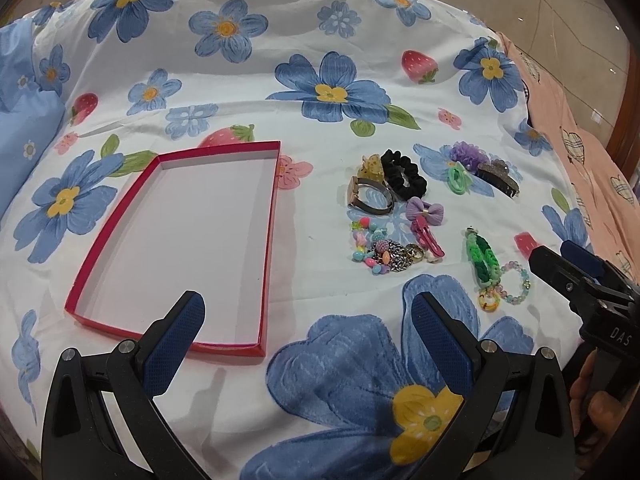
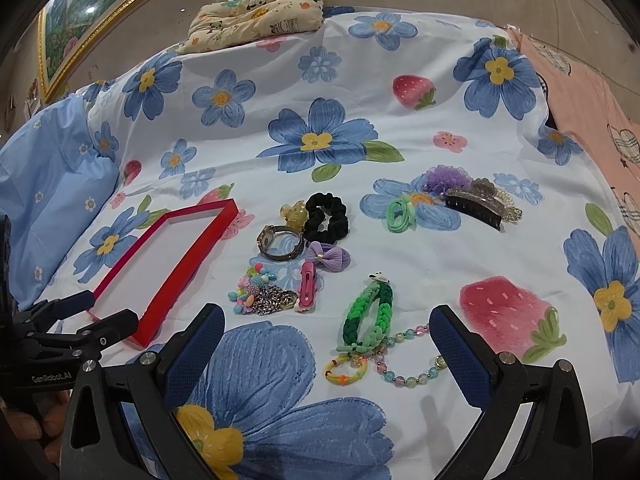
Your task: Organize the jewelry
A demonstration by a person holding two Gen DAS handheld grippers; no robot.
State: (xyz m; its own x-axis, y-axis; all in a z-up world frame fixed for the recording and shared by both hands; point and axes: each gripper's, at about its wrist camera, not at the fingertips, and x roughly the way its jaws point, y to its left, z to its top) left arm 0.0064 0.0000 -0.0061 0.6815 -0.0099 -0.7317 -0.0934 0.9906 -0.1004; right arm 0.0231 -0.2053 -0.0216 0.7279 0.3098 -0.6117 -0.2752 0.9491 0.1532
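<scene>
The jewelry you were sorting lay scattered on the bed (image 1: 248, 80), to the right of the red tray (image 1: 172, 248), and none of it had gone into that tray, whose white floor was bare. Nearest your right gripper (image 2: 326, 354) sat the green braided bracelet (image 2: 366, 314), its near end touching a yellow ring-shaped charm (image 2: 346, 370) and a string of pastel beads (image 2: 412, 354). Left of that, a tight cluster held a silver chain (image 2: 268, 298), a heap of coloured beads (image 2: 250, 288) and a pink hair clip (image 2: 308, 288), all touching or nearly so. Just beyond them lay the purple bow (image 2: 330, 258), a wristwatch (image 2: 280, 244), a black scrunchie (image 2: 326, 216) and a small amber claw clip (image 2: 294, 212). Farther right, apart from that group, were green hair ties (image 2: 402, 212), a purple frilly scrunchie (image 2: 446, 178) and a large dark claw clip (image 2: 476, 200) with pearls behind it. Your right gripper hovered wide open over the bed with the bracelet and beads lying between its fingers in the view, gripping nothing. Your left gripper (image 1: 308, 322) was likewise wide open and empty, poised above the near right corner of the tray. A light blue pillow (image 2: 44, 184) lay at the left, a panda-print cushion (image 2: 260, 10) at the far end, and a pink sheet (image 1: 580, 152) along the right edge.
</scene>
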